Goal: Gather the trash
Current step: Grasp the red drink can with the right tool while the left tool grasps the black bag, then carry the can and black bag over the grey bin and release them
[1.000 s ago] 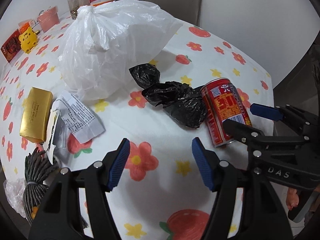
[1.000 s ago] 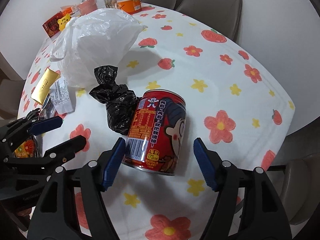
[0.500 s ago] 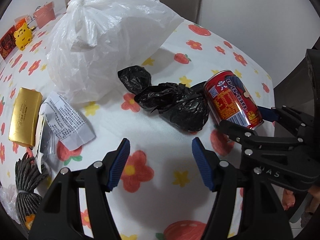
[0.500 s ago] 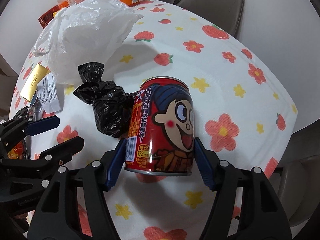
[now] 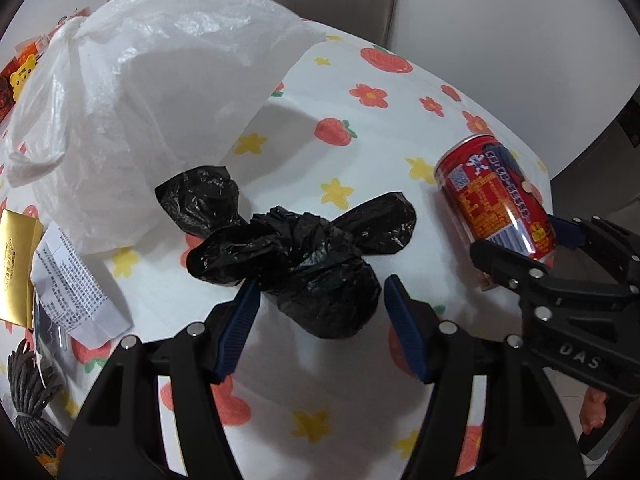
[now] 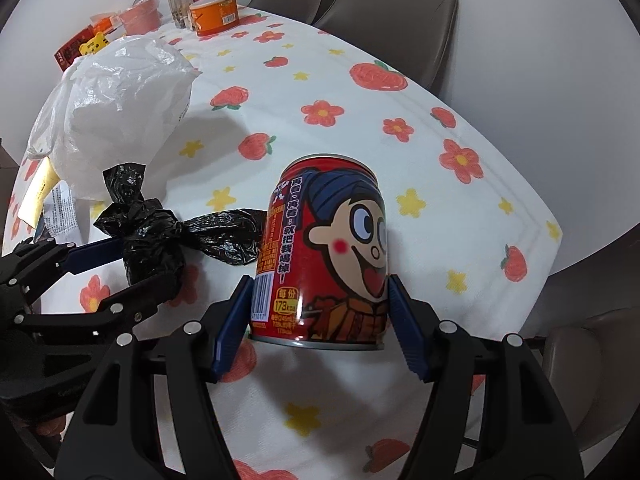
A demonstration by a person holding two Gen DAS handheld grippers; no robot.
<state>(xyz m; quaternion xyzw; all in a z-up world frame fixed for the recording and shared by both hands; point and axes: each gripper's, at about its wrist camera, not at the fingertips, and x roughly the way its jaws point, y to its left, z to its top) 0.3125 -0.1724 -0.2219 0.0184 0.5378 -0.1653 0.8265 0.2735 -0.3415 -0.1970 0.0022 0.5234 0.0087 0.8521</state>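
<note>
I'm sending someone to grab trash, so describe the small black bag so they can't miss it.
On the flower-print tablecloth, look just in front of the big white plastic bag. There lies the small knotted black plastic bag, crinkled and glossy with two loose ends, unlike the red drink can beside it.

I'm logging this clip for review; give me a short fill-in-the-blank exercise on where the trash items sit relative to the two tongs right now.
1. The red drink can with a cartoon face stands between the blue pads of the ____ tongs.
2. The knotted ____ plastic bag lies between the closing jaws of the left tongs.
3. The big crinkled white plastic bag sits on the ____-patterned tablecloth.

Missing words: right; black; flower
</note>
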